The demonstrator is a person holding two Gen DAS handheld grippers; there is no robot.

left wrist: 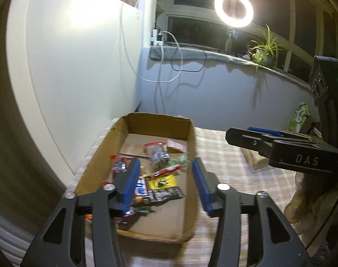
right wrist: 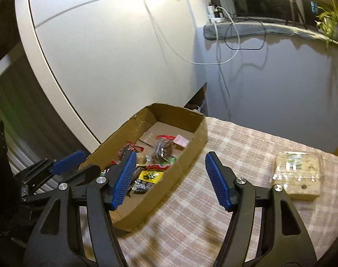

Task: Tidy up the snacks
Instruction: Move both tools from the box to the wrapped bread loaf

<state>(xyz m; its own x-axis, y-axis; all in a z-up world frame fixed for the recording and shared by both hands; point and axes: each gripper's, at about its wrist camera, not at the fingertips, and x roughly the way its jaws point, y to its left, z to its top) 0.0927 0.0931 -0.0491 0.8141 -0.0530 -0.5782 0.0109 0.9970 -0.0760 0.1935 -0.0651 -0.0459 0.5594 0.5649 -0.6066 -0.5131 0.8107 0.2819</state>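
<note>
An open cardboard box [left wrist: 191, 146] [right wrist: 186, 162] stands on the checked tablecloth and holds several snack packets. Among them are a yellow-and-black packet [left wrist: 163, 182] [right wrist: 151, 175], a clear bag with a red top [left wrist: 156, 153] [right wrist: 163, 148] and a pink packet [left wrist: 176, 145] [right wrist: 182, 141]. My left gripper [left wrist: 165, 169] hangs open over the box's near half, with nothing pressed between its blue pads. My right gripper [right wrist: 171, 155] is open above the box's right wall, empty. In the left wrist view the right gripper [left wrist: 246, 133] shows from the side at the right.
A pale wrapped packet [right wrist: 298, 173] lies on the cloth right of the box. A green carton [left wrist: 299, 118] stands at the far right. A white cabinet side rises behind the box; a ring light [left wrist: 233, 9], a plant [left wrist: 264, 49] and cables sit on the sill.
</note>
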